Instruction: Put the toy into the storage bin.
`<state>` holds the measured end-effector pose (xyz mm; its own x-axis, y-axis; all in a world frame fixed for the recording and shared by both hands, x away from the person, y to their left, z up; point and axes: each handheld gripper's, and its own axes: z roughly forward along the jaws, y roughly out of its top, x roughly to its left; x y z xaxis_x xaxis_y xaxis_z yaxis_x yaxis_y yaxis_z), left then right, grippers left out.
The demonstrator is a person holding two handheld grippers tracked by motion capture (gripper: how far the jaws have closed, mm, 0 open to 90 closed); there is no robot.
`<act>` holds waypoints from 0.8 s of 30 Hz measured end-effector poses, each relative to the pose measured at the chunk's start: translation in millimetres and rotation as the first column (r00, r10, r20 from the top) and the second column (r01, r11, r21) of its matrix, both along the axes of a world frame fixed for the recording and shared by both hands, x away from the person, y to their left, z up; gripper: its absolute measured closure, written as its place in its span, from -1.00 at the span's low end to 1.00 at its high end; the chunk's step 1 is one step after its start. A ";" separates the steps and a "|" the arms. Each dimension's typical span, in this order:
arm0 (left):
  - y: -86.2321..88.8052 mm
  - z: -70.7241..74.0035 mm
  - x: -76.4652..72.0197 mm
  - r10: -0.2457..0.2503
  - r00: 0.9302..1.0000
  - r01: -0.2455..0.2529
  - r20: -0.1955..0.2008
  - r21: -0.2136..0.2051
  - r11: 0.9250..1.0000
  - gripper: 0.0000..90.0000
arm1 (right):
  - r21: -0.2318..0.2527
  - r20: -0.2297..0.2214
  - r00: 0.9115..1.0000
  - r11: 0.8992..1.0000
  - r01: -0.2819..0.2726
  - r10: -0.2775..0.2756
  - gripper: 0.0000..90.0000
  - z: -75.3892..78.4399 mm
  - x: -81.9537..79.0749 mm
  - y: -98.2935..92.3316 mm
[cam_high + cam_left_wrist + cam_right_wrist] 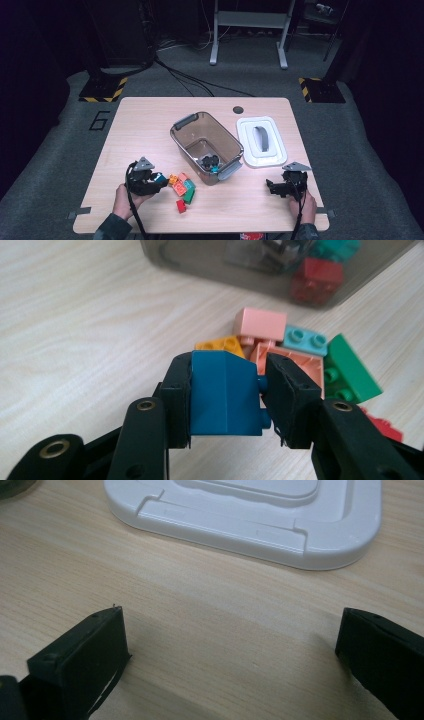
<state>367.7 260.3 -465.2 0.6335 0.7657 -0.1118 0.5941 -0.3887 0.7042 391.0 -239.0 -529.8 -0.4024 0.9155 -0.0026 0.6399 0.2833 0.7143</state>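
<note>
Wood table. Open bin at centre, ready for bricks; white lid set aside right. Brick pile beside bin. Left gripper clamps blue brick, raised above pile for transfer. Right gripper wide open, empty, idle near lid.

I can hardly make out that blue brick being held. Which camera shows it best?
The left gripper view: the blue brick sits large and sharp between the left gripper's fingers. The high view shows it as a small blue speck.

Red brick half behind tool
</note>
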 end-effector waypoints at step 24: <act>-11.9 75.8 24.0 -0.070 0.994 0.071 0.088 -0.003 0.998 0.26 | 0.003 -0.001 1.000 1.000 0.003 -0.003 -1.00 0.0 0.2 -0.1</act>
